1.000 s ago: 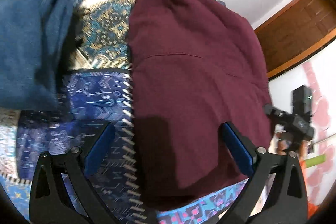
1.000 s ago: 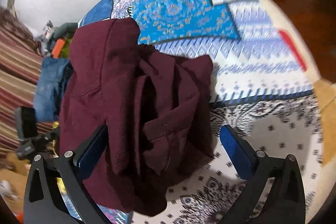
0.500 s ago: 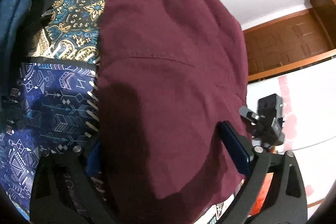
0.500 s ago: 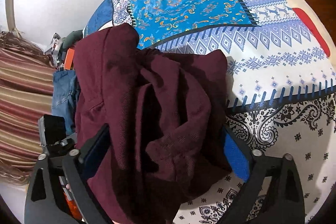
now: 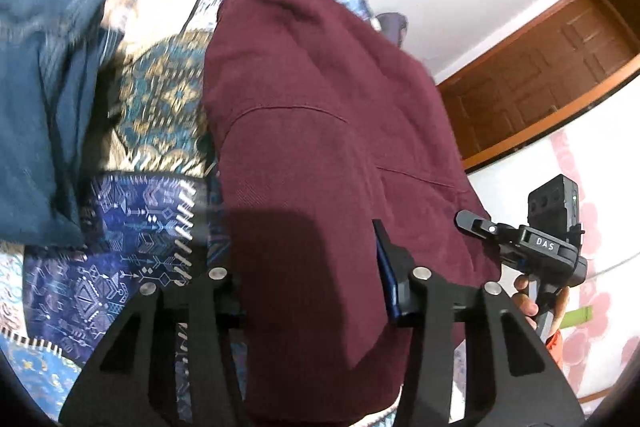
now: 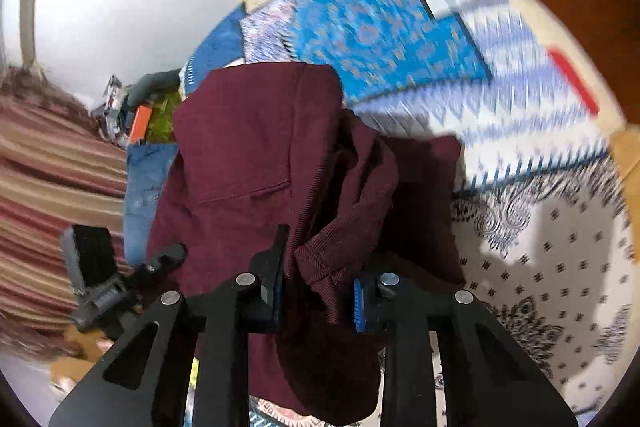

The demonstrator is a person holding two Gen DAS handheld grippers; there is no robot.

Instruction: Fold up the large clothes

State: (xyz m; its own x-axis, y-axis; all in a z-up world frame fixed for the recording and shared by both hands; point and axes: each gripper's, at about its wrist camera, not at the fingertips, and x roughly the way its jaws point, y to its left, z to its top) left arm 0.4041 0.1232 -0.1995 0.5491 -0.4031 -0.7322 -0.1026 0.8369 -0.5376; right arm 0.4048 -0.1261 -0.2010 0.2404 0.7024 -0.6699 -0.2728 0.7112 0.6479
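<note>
A maroon garment (image 5: 328, 155) lies bunched on a patterned bedspread (image 5: 132, 231). My left gripper (image 5: 308, 287) is shut on its near edge, with thick cloth between the jaws. In the right wrist view the same maroon garment (image 6: 256, 163) shows, rumpled into folds on the right side. My right gripper (image 6: 318, 291) is shut on a bunched fold of it. The other hand-held gripper shows in each view, at the right in the left wrist view (image 5: 548, 243) and at the left in the right wrist view (image 6: 100, 279).
Blue jeans (image 5: 36, 107) lie left of the maroon garment, also seen in the right wrist view (image 6: 142, 187). A wooden door (image 5: 532, 91) is at the right. A striped curtain (image 6: 48, 195) hangs at the left. The bedspread (image 6: 520, 187) stretches right.
Both grippers have gone from wide open to shut on the maroon garment. The views are blurred with motion now.
</note>
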